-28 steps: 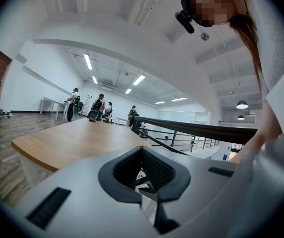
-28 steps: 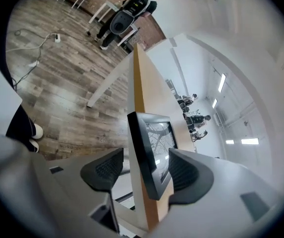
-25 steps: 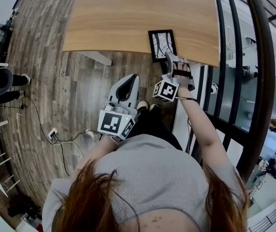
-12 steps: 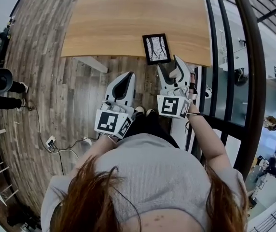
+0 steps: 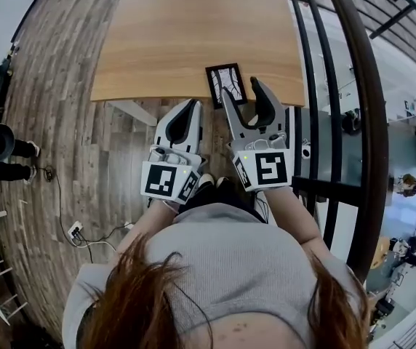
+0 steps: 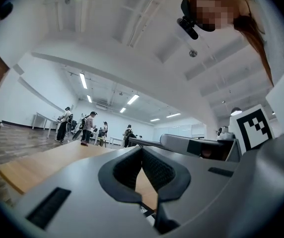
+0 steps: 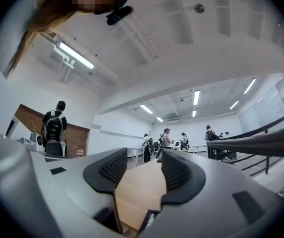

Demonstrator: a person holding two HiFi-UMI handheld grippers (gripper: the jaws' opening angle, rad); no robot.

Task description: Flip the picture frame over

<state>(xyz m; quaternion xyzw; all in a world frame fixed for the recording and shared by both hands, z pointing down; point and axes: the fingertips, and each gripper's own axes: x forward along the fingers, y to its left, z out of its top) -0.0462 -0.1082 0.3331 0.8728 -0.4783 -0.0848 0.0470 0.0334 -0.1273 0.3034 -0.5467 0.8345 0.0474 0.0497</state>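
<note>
Picture frame [image 5: 226,84] lies flat, picture side up, at the near edge of the table [image 5: 193,27], toward its right corner. Right gripper [image 5: 242,93] is held just on the near side of it, pointing over the tabletop. Its jaws stand apart, having just been closing slightly, with nothing between them. Left gripper [image 5: 185,111] is beside it, left of the frame and off the table edge, jaw tips together and empty. Bare tabletop runs beyond and to the left. Black railing [image 5: 339,86] runs close along the right side.
</note>
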